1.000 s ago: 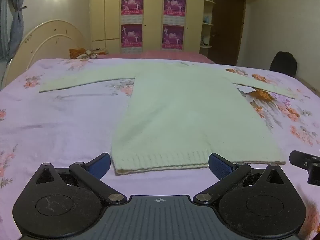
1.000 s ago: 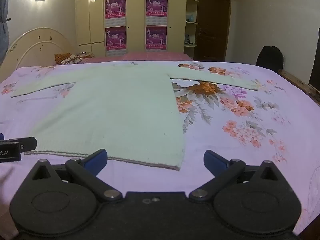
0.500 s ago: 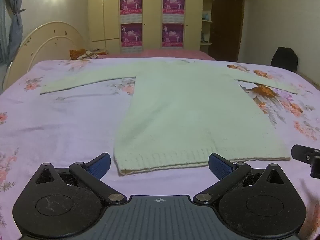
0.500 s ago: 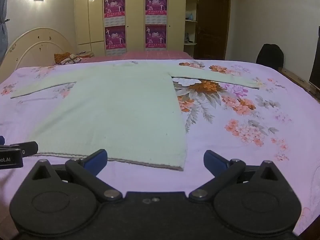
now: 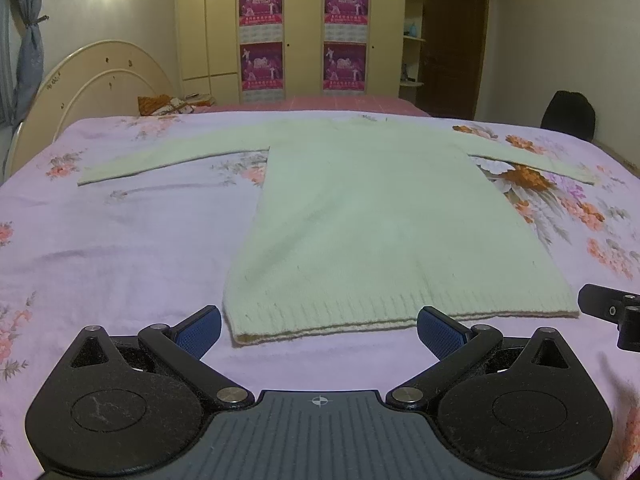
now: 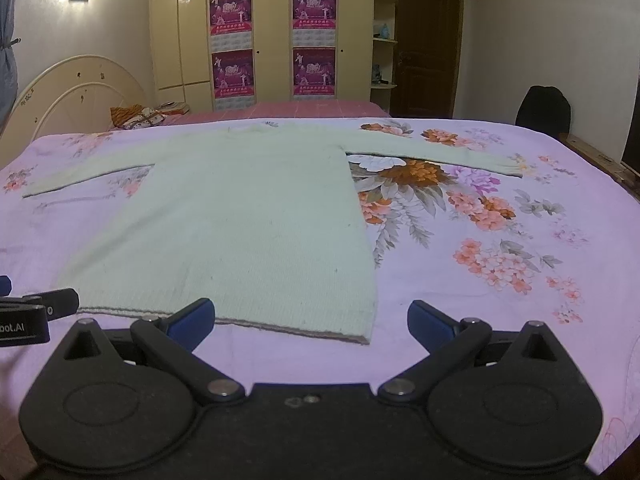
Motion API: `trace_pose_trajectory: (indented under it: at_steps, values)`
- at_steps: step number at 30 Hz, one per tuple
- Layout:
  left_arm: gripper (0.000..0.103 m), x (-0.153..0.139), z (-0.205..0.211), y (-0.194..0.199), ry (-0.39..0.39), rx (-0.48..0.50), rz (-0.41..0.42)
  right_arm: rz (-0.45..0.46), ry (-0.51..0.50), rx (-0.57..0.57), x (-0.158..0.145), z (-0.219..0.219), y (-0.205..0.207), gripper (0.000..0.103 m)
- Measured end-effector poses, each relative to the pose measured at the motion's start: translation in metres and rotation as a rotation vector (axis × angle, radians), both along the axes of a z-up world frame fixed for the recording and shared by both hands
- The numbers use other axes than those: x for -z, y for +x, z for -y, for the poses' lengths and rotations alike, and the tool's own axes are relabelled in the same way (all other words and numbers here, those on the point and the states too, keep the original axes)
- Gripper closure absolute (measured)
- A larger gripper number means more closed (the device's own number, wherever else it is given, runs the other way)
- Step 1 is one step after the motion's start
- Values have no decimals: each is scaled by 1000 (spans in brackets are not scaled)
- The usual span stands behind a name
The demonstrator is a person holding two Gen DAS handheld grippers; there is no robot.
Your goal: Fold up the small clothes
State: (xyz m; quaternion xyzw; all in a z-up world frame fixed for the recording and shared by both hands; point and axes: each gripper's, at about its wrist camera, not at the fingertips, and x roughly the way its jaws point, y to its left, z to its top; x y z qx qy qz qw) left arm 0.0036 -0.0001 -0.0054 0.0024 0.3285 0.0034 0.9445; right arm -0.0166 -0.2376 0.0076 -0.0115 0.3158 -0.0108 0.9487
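A pale green knit sweater [image 5: 372, 224] lies flat on the bed, hem toward me, both sleeves spread out to the sides. It also shows in the right wrist view [image 6: 240, 224]. My left gripper [image 5: 320, 330] is open and empty, just short of the hem's left part. My right gripper [image 6: 310, 320] is open and empty, just short of the hem's right corner. Each gripper shows at the edge of the other's view: the right one [image 5: 612, 314] and the left one [image 6: 36, 312].
The bed has a pink floral sheet [image 6: 500, 240]. A cream headboard [image 5: 92, 80] stands at the left, with a patterned pillow [image 5: 168, 104] behind. A wardrobe with posters [image 5: 304, 36] and a dark chair [image 5: 568, 114] stand beyond the bed.
Both grippers have shifted slightly relative to the hem and the views have risen a little. Both stay open, and the sweater has not moved.
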Motion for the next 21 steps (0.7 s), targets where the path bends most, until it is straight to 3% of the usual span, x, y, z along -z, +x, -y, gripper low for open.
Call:
trace_pose_trajectory:
  at_steps: [21]
  values:
    - [0, 2, 0, 0, -1, 0, -6, -5, -2, -1, 3, 0, 3, 1]
